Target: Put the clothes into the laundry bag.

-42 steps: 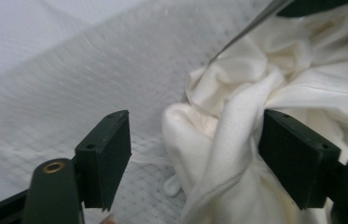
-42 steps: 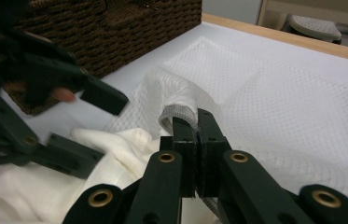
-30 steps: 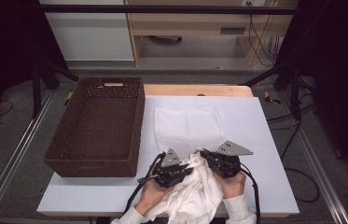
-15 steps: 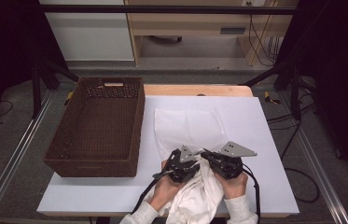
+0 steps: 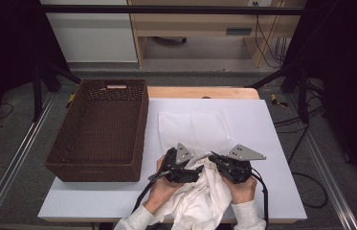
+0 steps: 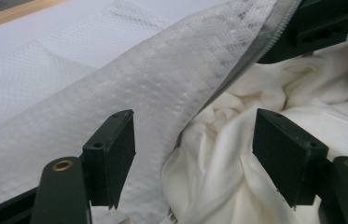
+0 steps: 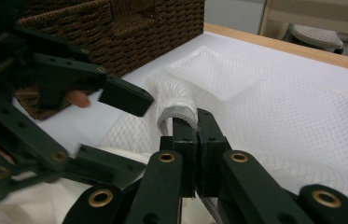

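Left gripper (image 6: 192, 154): jaws parted, just been opening; mesh bag (image 6: 129, 107) and cream cloth (image 6: 237, 154) lie between the pads, neither pressed.
Right gripper (image 7: 196, 128): jaws clamped on the mesh bag's hemmed edge, lifting it.
Mesh bag: flat on white table (image 5: 272, 129), beside wicker basket (image 5: 99, 129).
Cream cloth: bunched at the table's near edge, at the bag's mouth.

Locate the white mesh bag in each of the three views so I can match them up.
High view: mesh bag flat at table centre, right of the wicker basket.
Left gripper view: mesh bag crosses from left to upper right, over the cream cloth.
Right gripper view: mesh bag centre-right, its hem pinched by the right gripper.
Shared landmark: the bag's hem.
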